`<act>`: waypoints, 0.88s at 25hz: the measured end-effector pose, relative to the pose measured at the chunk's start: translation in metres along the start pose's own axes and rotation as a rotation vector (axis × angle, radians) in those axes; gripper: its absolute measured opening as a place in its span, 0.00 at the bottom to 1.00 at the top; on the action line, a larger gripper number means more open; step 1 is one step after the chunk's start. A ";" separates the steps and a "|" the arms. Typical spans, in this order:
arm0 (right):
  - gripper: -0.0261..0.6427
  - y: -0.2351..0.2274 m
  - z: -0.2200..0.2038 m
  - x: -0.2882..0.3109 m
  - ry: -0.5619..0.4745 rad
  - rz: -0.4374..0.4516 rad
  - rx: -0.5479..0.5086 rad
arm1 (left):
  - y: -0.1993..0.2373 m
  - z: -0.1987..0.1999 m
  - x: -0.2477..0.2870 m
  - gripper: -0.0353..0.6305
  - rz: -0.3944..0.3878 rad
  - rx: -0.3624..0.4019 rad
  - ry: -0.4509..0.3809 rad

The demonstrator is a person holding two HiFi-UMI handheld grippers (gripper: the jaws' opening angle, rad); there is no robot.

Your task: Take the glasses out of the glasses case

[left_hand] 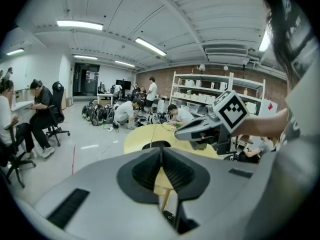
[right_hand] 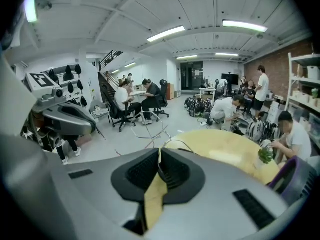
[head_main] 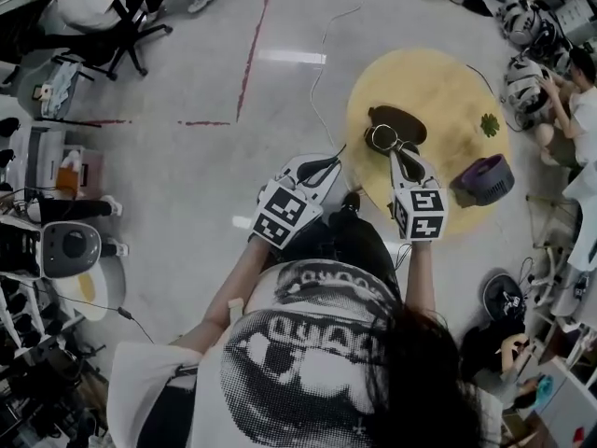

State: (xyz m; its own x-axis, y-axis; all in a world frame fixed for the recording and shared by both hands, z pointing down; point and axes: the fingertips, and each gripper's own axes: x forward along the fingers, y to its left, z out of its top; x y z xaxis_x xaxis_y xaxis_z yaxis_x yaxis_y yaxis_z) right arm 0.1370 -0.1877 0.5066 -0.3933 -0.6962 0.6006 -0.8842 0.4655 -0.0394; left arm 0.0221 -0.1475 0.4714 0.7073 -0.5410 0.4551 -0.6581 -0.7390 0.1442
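A dark glasses case [head_main: 401, 119] lies open on the round yellow table [head_main: 438, 82]. The thin wire-rimmed glasses [head_main: 381, 138] hang just in front of the case, and my right gripper [head_main: 392, 150] is shut on them. In the right gripper view the glasses [right_hand: 145, 113] stick out ahead of the closed jaws, left of the table [right_hand: 225, 146]. My left gripper [head_main: 326, 165] is held off the table's left edge, shut and empty. The left gripper view shows the case [left_hand: 156, 145] on the table and the right gripper [left_hand: 176, 133] beside it.
A purple basket [head_main: 485, 178] and a small green plant [head_main: 490, 124] stand on the table's right side. Cables run over the floor to the table. Office chairs [head_main: 131, 26] stand at the far left. People sit and crouch on the floor beyond the table [left_hand: 125, 113].
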 end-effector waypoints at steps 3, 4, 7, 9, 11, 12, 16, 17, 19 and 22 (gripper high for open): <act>0.06 0.011 0.001 -0.009 -0.011 -0.010 0.007 | 0.000 -0.005 -0.007 0.09 -0.011 0.005 -0.002; 0.06 0.013 0.000 -0.012 -0.014 -0.015 0.010 | -0.001 -0.006 -0.009 0.09 -0.016 0.007 -0.003; 0.06 0.020 -0.004 -0.021 -0.020 -0.031 0.018 | -0.004 -0.011 -0.014 0.09 -0.032 0.013 -0.003; 0.06 0.026 -0.007 -0.026 -0.023 -0.040 0.020 | -0.007 -0.015 -0.019 0.09 -0.044 0.017 0.000; 0.06 0.033 -0.010 -0.032 -0.025 -0.049 0.025 | -0.009 -0.020 -0.025 0.09 -0.056 0.022 0.004; 0.06 0.037 -0.012 -0.034 -0.025 -0.054 0.029 | -0.010 -0.022 -0.028 0.09 -0.062 0.025 0.005; 0.06 0.049 -0.024 -0.046 -0.026 -0.070 0.046 | -0.015 -0.031 -0.036 0.09 -0.080 0.036 0.010; 0.06 0.052 -0.026 -0.049 -0.025 -0.072 0.050 | -0.017 -0.033 -0.038 0.09 -0.085 0.040 0.011; 0.06 0.058 -0.032 -0.057 -0.022 -0.077 0.056 | -0.022 -0.035 -0.041 0.09 -0.097 0.050 0.012; 0.06 0.065 -0.043 -0.065 -0.016 -0.085 0.067 | -0.031 -0.038 -0.044 0.09 -0.119 0.064 0.012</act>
State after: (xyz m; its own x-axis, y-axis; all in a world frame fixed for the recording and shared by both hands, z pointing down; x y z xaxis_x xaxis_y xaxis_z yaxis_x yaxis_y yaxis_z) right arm 0.1160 -0.0888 0.4988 -0.3198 -0.7403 0.5914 -0.9291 0.3674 -0.0425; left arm 0.0017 -0.0858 0.4802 0.7760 -0.4431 0.4488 -0.5515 -0.8220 0.1420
